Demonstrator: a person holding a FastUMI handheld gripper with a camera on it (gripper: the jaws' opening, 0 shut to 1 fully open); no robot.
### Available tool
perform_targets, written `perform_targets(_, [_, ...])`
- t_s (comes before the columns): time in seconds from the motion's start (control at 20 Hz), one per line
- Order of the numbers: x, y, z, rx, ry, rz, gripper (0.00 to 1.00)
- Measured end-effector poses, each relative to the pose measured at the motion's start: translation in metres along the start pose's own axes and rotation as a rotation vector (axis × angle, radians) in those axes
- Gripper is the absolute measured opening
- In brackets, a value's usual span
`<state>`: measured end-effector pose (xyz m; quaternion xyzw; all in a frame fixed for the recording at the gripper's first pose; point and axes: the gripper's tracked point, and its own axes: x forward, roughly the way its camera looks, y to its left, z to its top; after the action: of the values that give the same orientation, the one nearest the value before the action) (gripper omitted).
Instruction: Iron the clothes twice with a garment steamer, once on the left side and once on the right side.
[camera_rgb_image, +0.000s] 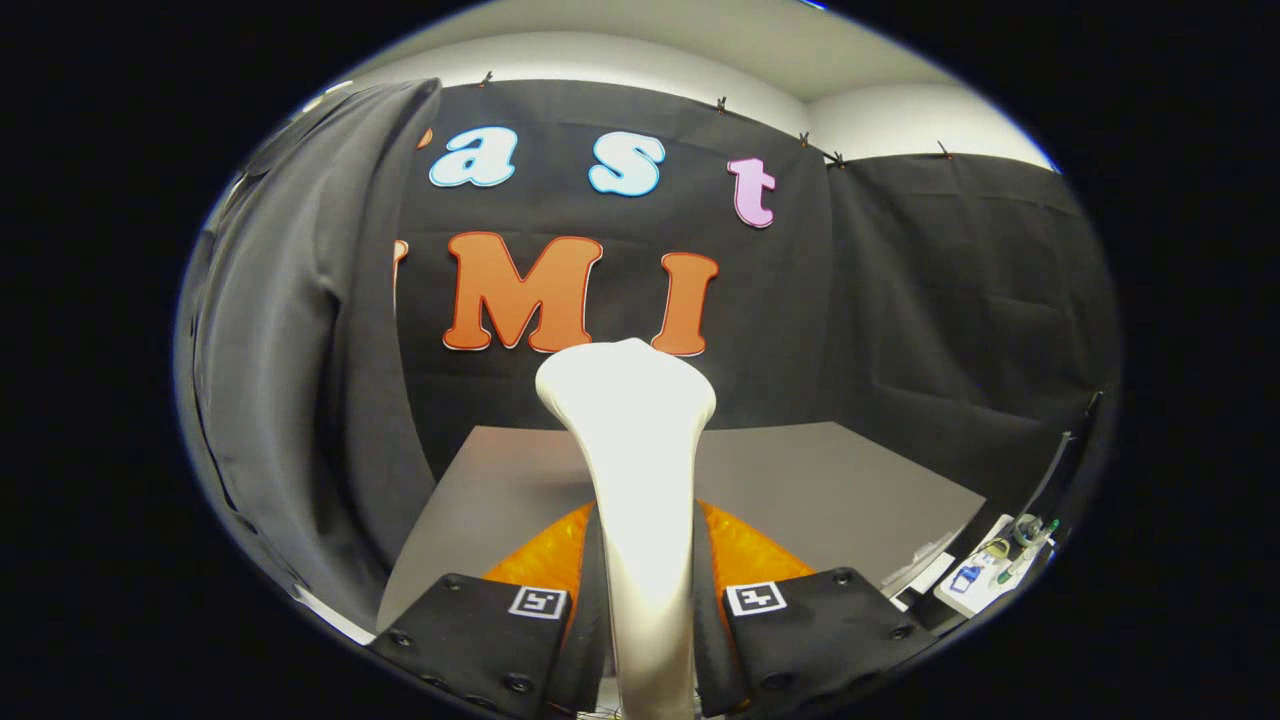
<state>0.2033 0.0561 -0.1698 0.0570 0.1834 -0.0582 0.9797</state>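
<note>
Black-draped booth with a grey table (800, 480) at its foot. The claw (645, 610) is closed on the white steamer (635, 480): both fingers press against the sides of its narrow neck, and the flared head rises just ahead of them, tilted slightly away toward the booth wall. Orange padding (745, 550) shows behind the fingers on either side of the neck. Beyond the head lies the table, bare where it can be seen. The garment (300, 380), a dark grey jacket-like piece, hangs to the left of the claw and well off the steamer's line; the head does not touch it. Small items (985, 575) sit by the table's far right corner, too small to identify. Progress, as judged: the steamer is in hand but not on the cloth, so no pass is under way; whether either side has been done cannot be told.
</note>
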Motion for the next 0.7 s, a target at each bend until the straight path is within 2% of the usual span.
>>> perform_targets(0.25, [-0.061,0.007,0.009,-0.047,-0.086,0.021,0.44])
perform_targets(0.7, [-0.22,0.037,0.035,-0.079,-0.217,0.078,0.44])
